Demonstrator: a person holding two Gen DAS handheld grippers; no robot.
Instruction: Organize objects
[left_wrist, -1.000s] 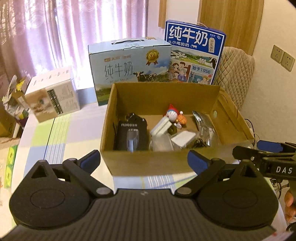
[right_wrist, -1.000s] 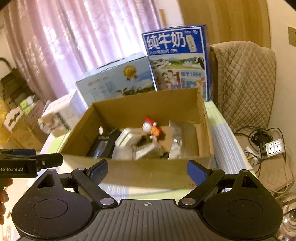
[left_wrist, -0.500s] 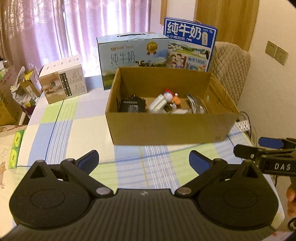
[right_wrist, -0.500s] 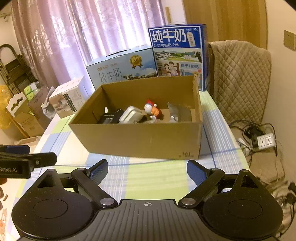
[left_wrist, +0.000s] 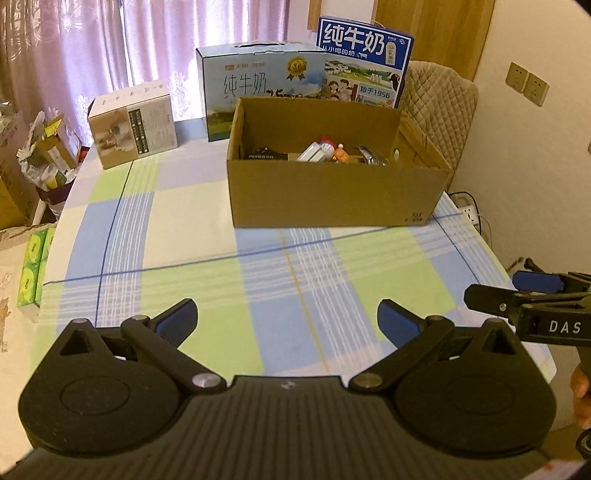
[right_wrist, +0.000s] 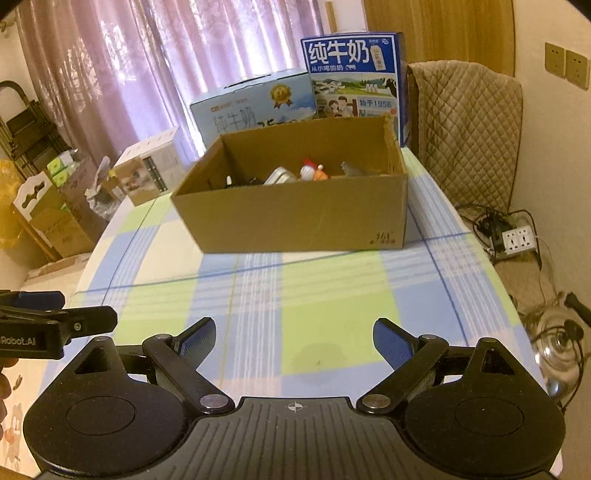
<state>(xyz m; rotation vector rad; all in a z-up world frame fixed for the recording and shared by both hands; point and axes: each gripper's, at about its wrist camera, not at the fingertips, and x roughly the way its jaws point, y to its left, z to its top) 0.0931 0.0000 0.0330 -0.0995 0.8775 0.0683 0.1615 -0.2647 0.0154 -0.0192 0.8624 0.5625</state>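
cardboard box (left_wrist: 332, 195) far beyond both grippers — left gripper (left_wrist: 287, 318), right gripper (right_wrist: 294, 336) wide open, empty

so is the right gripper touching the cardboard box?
Apart. The right wrist view shows bare tablecloth between the open right gripper and the cardboard box.

Daylight is glowing through the pink curtains (left_wrist: 110, 48), blowing out at the window and casting a warm, dim tint indoors. Fisheye bending is curving the table (right_wrist: 325, 291) edges; corners are vignetting dark, and fine detail is looking soft.
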